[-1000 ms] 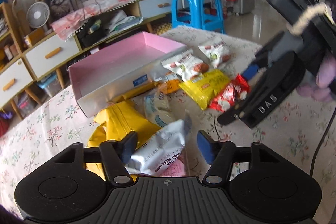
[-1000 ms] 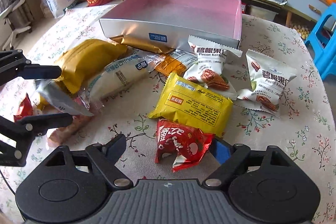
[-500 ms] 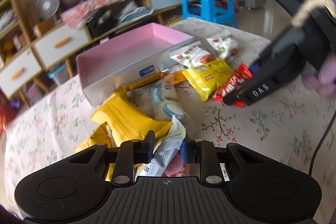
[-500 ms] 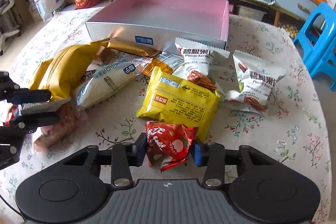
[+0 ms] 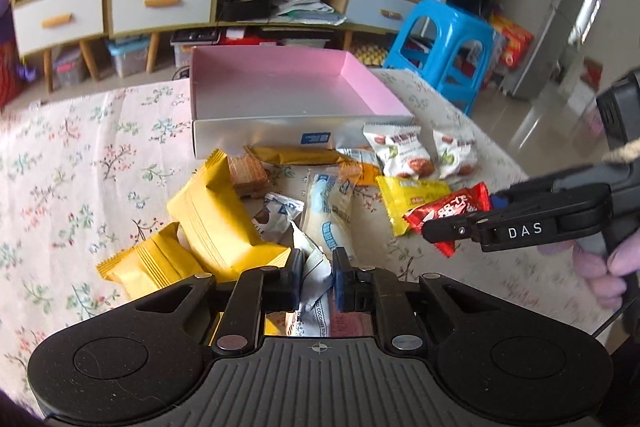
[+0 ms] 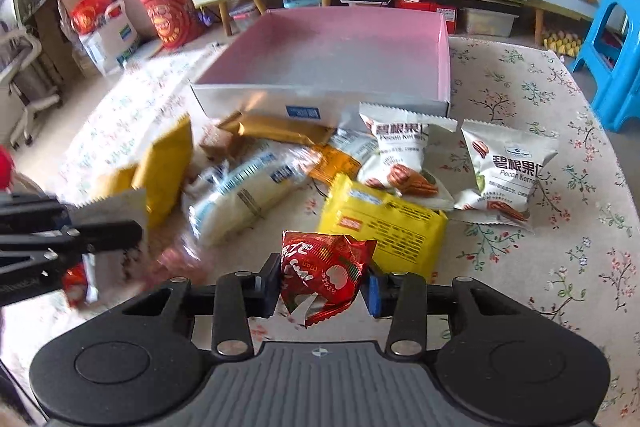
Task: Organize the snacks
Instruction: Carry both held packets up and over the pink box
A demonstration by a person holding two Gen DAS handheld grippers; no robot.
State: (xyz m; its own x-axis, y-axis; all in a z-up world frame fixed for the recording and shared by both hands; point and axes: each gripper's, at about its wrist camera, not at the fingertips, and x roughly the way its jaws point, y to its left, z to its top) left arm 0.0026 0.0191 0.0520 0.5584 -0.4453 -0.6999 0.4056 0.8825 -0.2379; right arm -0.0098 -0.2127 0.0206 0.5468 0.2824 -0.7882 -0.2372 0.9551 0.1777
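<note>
Left wrist view is showing the left gripper (image 5: 316, 277) pinching a silver-white snack packet (image 5: 314, 277), jaws nearly together on the crinkled wrapper, so that one's grabbed. Over on the right wrist view, the right gripper (image 6: 322, 285) is squeezing a red candy packet (image 6: 324, 269) between its pads, also held.

The jaws on both have just been closing, and each has a wrapper caught between them.

Using the pink box (image 5: 280, 87) as the landmark: it's sitting open and empty-looking straight ahead of both grippers, past the rest of the pile, which is lying just in front of its silver front wall. Both held packets are hanging on the near side of that pile. My guess is the right gripper is slightly nearer the box's right corner, so both loads probably need carrying forward over the front wall.
</note>
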